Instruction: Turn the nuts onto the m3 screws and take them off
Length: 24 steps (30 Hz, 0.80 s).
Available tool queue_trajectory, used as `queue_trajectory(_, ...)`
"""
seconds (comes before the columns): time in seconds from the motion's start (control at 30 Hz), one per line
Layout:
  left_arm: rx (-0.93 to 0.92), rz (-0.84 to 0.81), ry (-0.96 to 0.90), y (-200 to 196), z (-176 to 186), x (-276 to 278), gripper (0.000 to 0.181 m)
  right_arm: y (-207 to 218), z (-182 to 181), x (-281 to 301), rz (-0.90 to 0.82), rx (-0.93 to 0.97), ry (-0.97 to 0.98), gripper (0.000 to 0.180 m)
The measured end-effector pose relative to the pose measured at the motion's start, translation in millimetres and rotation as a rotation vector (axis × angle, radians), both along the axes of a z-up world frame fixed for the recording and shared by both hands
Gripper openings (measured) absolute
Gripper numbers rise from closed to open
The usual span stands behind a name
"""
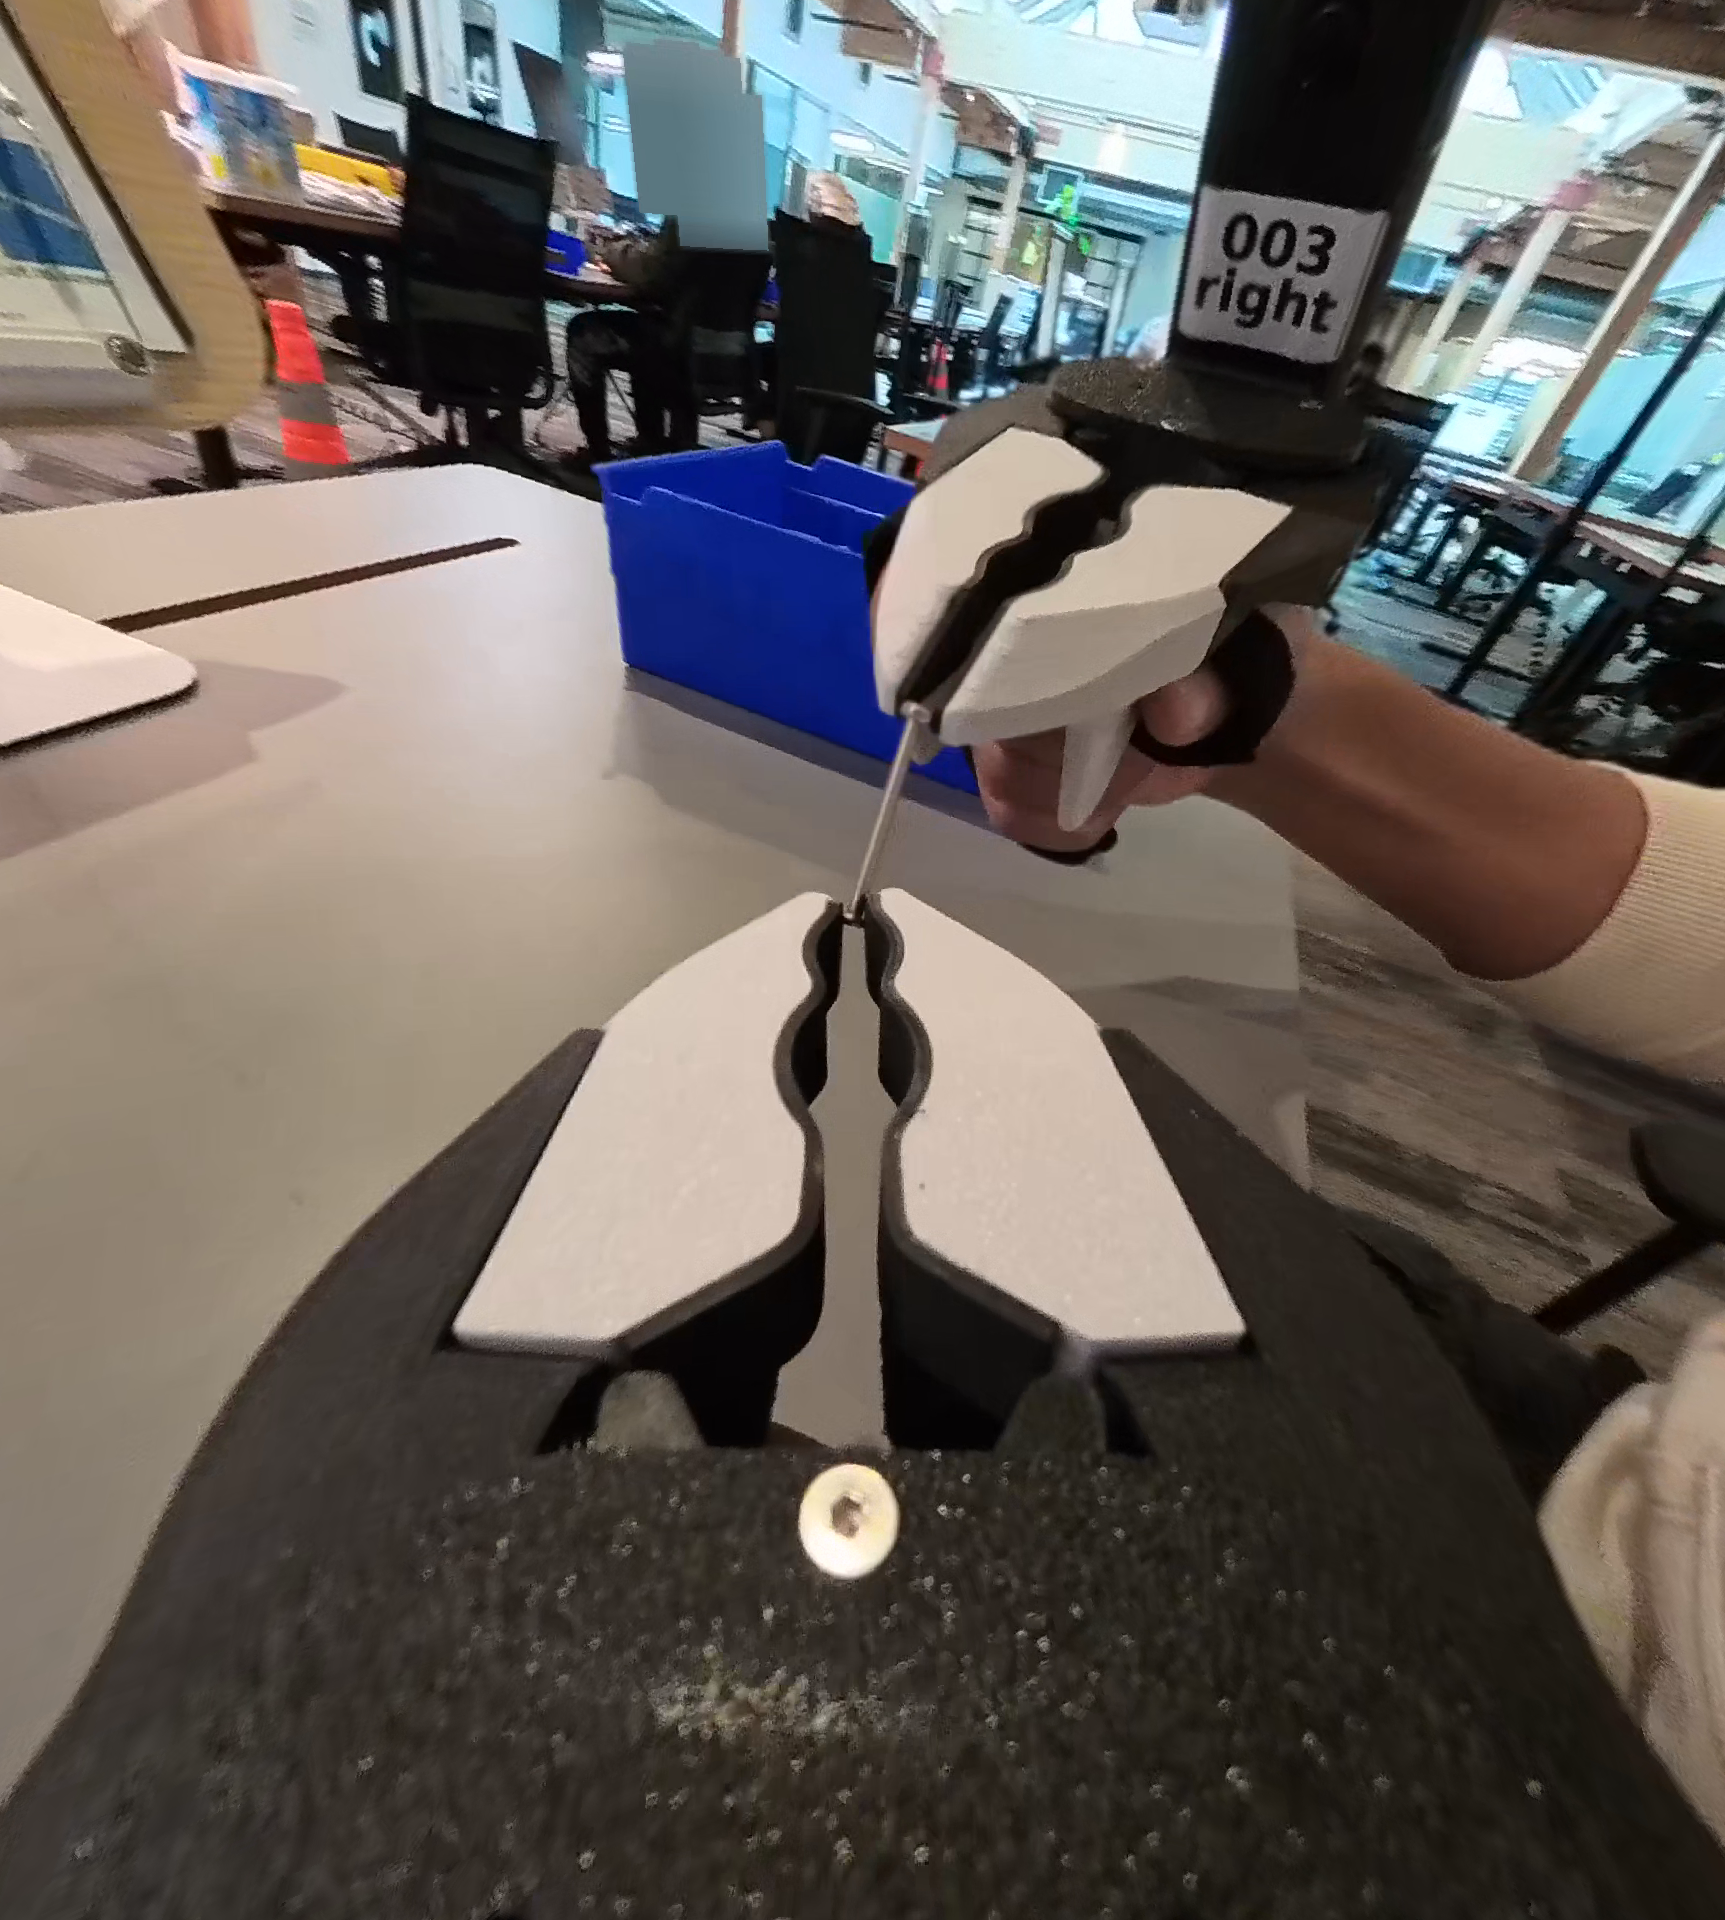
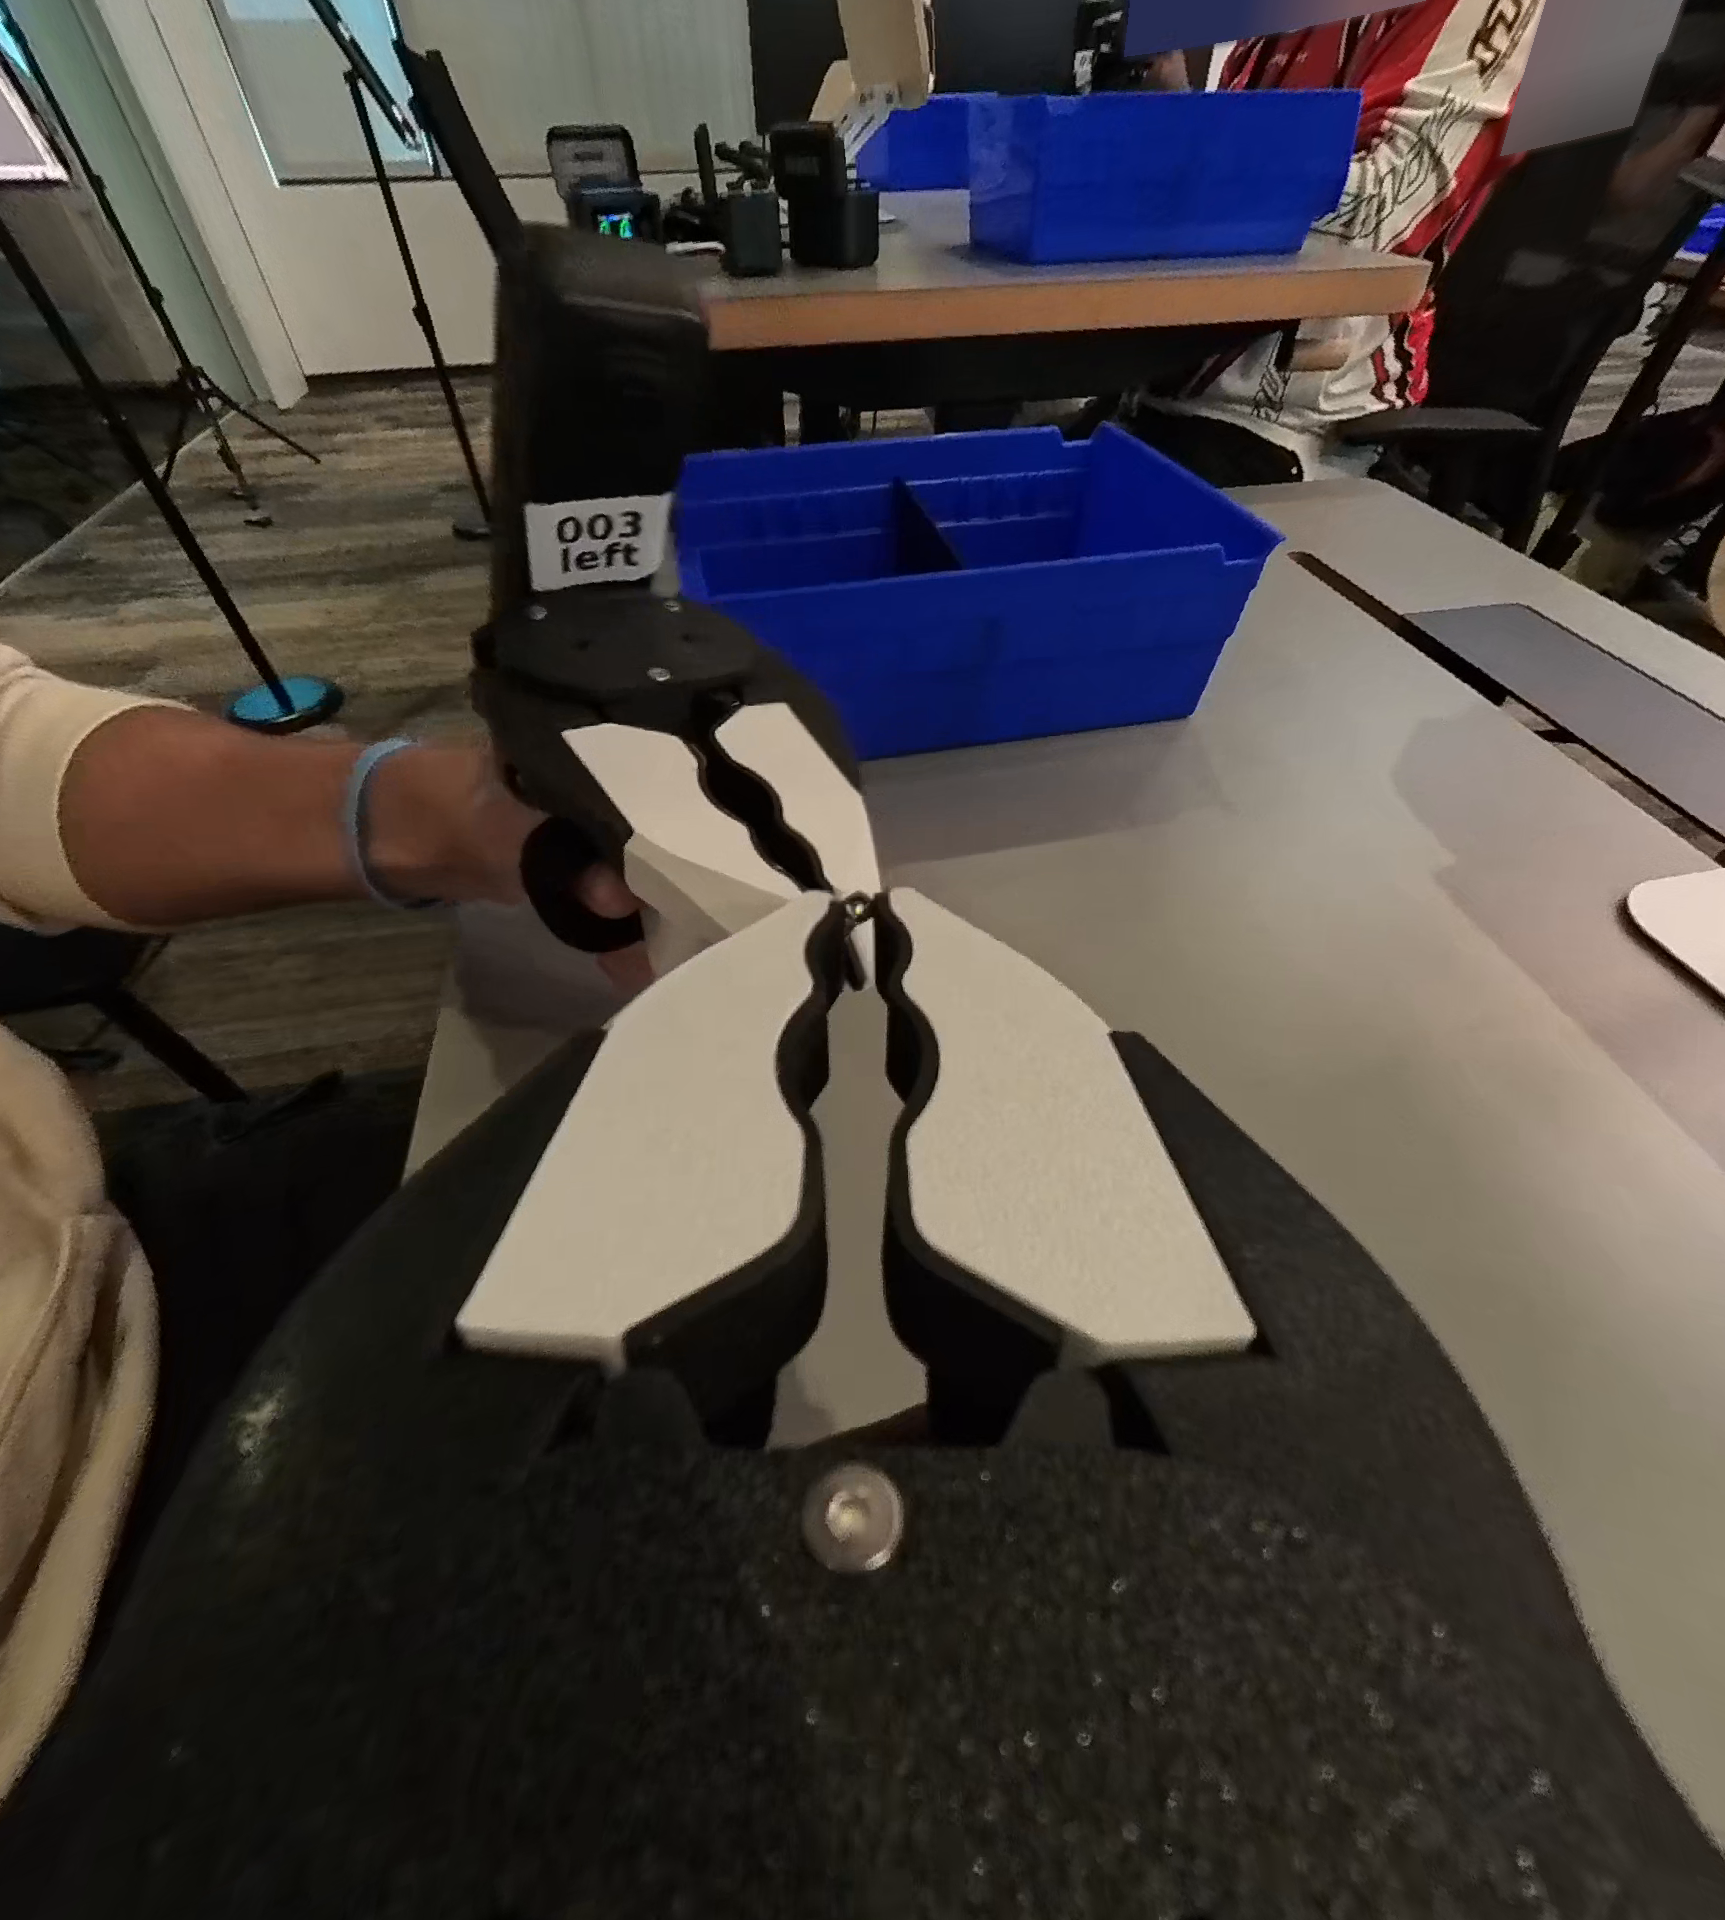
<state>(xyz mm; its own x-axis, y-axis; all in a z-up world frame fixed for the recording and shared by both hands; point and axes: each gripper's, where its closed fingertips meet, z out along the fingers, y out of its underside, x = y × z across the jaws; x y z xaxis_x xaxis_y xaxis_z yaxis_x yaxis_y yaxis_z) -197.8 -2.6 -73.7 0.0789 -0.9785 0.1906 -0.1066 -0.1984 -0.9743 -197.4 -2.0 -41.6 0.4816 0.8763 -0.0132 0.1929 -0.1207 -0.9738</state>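
The left tongs (image 1: pixel 853 914) are nearly closed and pinch at their tips one end of a thin metal screw (image 1: pixel 884 821), where a small nut (image 2: pixel 856 906) seems to sit, though it is too small to be sure. The right tongs (image 1: pixel 915 712) are closed on the other end of the screw, so the screw hangs in the air between both tongs, above the grey counter (image 1: pixel 318 935). A blue bin (image 2: pixel 993 623) stands on the counter just behind them.
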Motion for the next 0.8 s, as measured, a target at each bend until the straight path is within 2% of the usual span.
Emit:
queue_trajectory(0.33,0.107,0.211,0.034,5,-3,-2,0.004,1,-2,-3,-0.058,-0.030,0.077,0.005)
queue_trajectory(0.67,0.046,0.217,0.016,13,-5,-5,0.003,-1,-5,-5,-0.059,-0.041,0.082,0.007)
queue_trajectory(0.8,0.008,0.206,-0.029,16,0,-9,0.003,4,1,3,-0.100,-0.028,0.124,0.017)
